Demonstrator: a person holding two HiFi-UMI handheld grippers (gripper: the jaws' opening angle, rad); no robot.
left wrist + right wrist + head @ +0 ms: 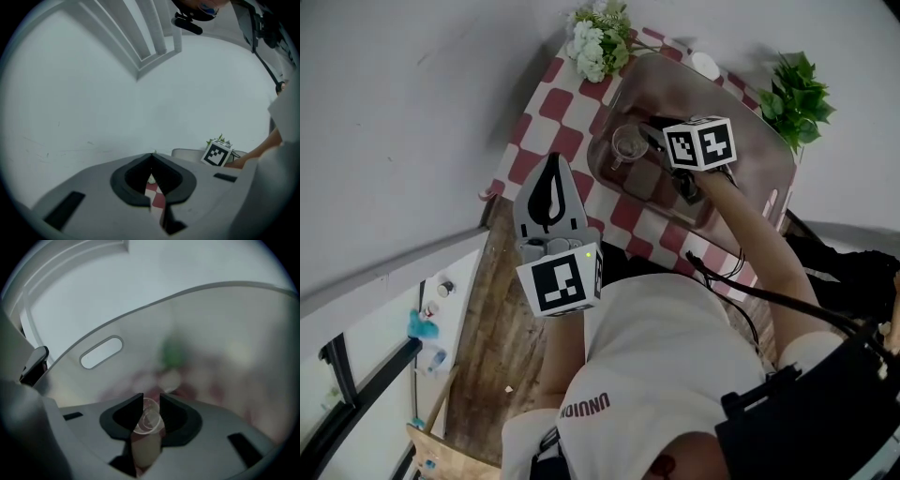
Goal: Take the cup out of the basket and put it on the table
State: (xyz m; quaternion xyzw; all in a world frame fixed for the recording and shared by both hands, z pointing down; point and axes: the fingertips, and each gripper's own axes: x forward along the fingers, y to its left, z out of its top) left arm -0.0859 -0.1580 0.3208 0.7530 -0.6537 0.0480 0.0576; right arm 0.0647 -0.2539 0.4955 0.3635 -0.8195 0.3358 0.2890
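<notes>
**Right gripper (151,403) reaching for the cup (628,145) inside the basket (773,155).**

I saw the cup standing upright on the basket floor, at the end nearest the left gripper (553,164). It was framed in the gap of the right jaws, which stood spread; I could not confirm contact. I judged that a good grasp needed the jaws centred on the glass wall and closed gently, then a straight lift clear of the basket rim. The left jaws, pressed together on nothing, hung over the counter (546,131) outside the basket.
</notes>
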